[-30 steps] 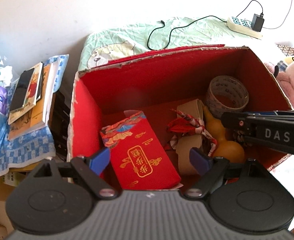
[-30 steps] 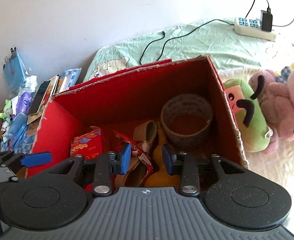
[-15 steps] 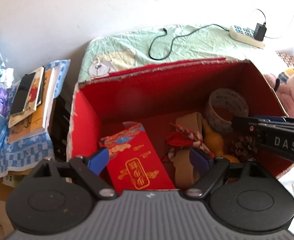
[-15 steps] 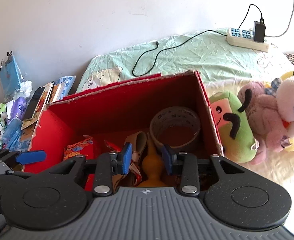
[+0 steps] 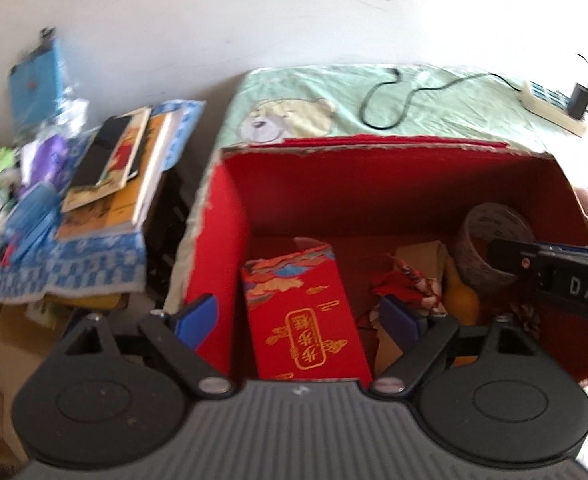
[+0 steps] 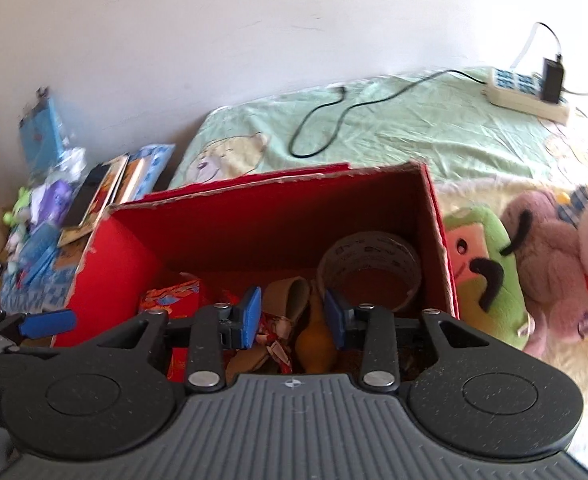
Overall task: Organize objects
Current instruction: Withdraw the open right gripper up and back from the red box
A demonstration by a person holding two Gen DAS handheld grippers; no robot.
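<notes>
Inside the red cardboard box (image 6: 278,216) on the bed (image 6: 433,128) we see a glossy red envelope (image 5: 305,316), a round tape roll (image 6: 369,268) and a smooth orange gourd (image 6: 313,340). Both our left tongs (image 5: 297,320) and right tongs (image 6: 292,316) stand apart, empty, above it.

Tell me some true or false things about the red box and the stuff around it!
1. The red box holds a roll of tape. True.
2. The right hand-held gripper is squeezing the yellow gourd. False: its fingers are apart, holding nothing.
3. The plush toys sit inside the box. False: they lie outside, beside its right wall.
4. A red envelope lies in the box's left part. True.
5. The left hand-held gripper is open. True.
</notes>
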